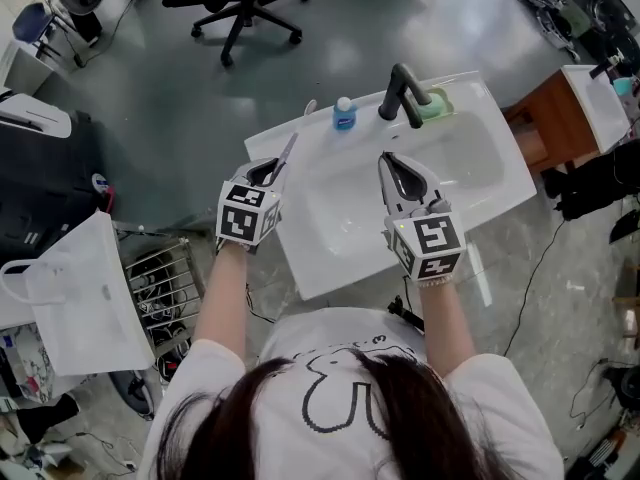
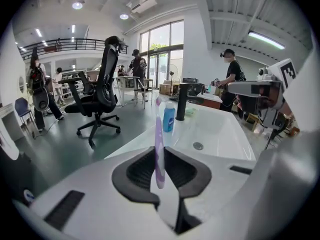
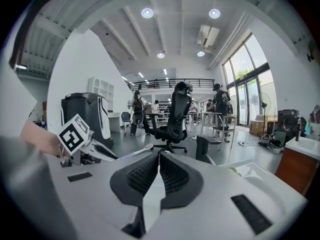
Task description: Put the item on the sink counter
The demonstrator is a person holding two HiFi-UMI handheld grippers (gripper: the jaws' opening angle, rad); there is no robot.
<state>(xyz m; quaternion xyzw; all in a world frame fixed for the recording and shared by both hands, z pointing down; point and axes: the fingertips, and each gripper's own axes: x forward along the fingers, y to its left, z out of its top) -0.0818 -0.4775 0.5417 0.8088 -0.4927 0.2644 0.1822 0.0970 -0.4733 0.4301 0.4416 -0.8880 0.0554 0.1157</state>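
A lilac toothbrush is pinched by its handle in my left gripper, which is shut on it above the left rim of the white sink counter. The brush head points away towards the counter's back edge. In the left gripper view the toothbrush stands upright between the dark pads, with the basin beyond. My right gripper hovers over the basin in front of the black faucet, shut with nothing in it. In the right gripper view its pads meet.
A blue bottle and a green soap sit on the counter's back edge beside the faucet. An office chair stands beyond the sink, a white bag and wire rack at left, a wooden cabinet at right.
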